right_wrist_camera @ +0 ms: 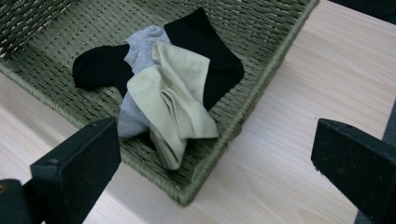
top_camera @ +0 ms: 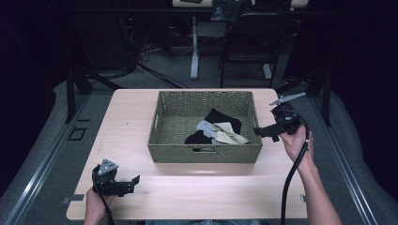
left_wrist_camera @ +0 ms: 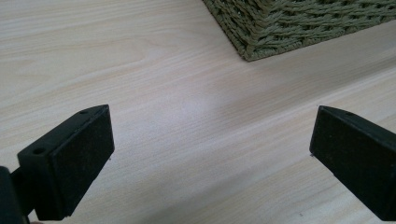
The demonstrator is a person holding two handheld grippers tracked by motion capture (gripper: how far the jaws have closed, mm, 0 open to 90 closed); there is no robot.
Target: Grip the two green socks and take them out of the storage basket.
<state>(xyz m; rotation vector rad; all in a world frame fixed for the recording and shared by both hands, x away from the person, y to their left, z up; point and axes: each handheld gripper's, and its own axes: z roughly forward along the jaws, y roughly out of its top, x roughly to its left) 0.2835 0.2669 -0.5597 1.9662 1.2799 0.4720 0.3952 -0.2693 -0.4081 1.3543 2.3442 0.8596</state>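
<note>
Left claw wide open, empty, over table; right claw wide open, empty, beside basket of socks

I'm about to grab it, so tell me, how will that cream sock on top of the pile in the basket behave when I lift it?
The cream sock lies folded and creased, so it will probably hang limp. It looks thin, so likely light. It overlaps the grey sock, which might drag along.
</note>
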